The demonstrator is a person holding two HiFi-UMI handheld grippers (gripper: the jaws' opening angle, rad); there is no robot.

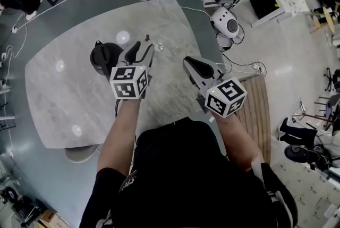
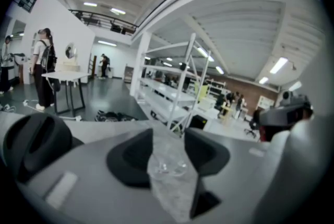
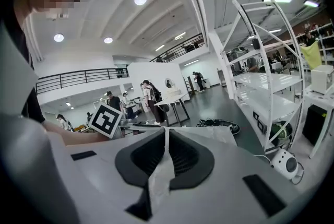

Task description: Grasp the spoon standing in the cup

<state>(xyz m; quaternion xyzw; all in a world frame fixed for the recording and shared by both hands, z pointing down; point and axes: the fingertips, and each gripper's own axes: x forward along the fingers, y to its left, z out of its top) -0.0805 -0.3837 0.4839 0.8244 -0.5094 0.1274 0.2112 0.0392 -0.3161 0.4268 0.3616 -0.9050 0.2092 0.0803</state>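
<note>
A black cup (image 1: 104, 57) stands on the marble table (image 1: 69, 78), just left of my left gripper (image 1: 142, 49); I see no spoon standing in it. In the left gripper view the cup (image 2: 34, 138) is a dark round shape at the left. A small clear, glassy thing (image 1: 159, 41) lies on the table just beyond the left jaws; whether it is the spoon I cannot tell. Seen from the left gripper (image 2: 169, 140), it (image 2: 170, 166) lies ahead of the jaws, which stand apart and touch nothing. My right gripper (image 1: 189, 62) (image 3: 166, 134) hovers at the table's right edge, shut and empty.
A tiny brown bit (image 1: 147, 37) lies on the table near the clear thing. Cables and a white round device (image 1: 226, 22) sit on the floor beyond the table's right corner. White metal shelving (image 3: 271, 77) stands to the right. People stand by a far table (image 2: 62, 79).
</note>
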